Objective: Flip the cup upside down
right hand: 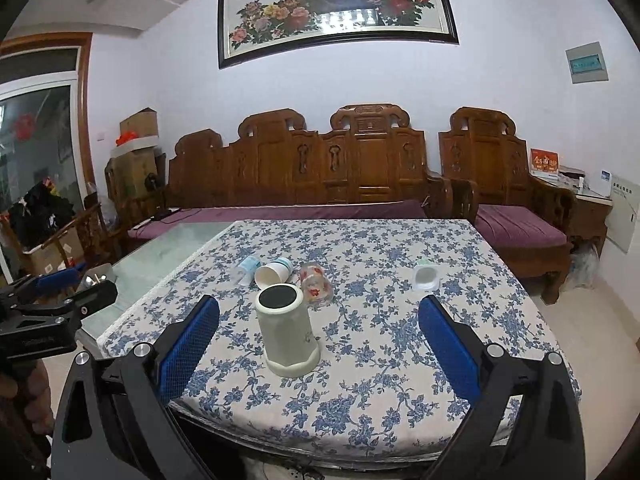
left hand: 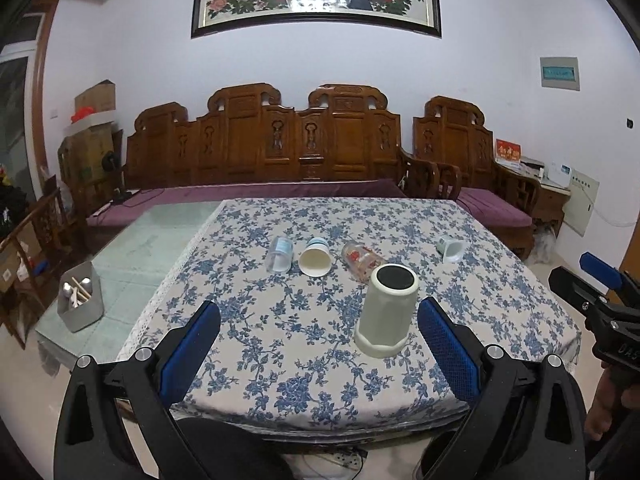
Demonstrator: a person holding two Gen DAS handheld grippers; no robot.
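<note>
Left wrist view: the left hand-held gripper (left hand: 320, 344) is spread wide and holds nothing, its blue pads hanging over the near edge of the tabletop (left hand: 280, 380). The cream cup (left hand: 386, 312) stands upside down on the flowered cloth, just inside the right pad but apart from it, its dark base facing up. The right hand-held gripper (right hand: 320, 344) is likewise released and empty; in its view the cup (right hand: 288, 330) stands between the pads, nearer the left one, touching neither. Beyond the cup lie four more on their sides: a clear cup (left hand: 279, 255), a paper cup (left hand: 315, 258), a printed glass (left hand: 362, 259) and, well apart to the right, a pale cup (left hand: 452, 249). Off the cloth at left sits a grey box (left hand: 80, 298) with utensils. A carved wooden sofa (left hand: 264, 140) lines the far wall.
</note>
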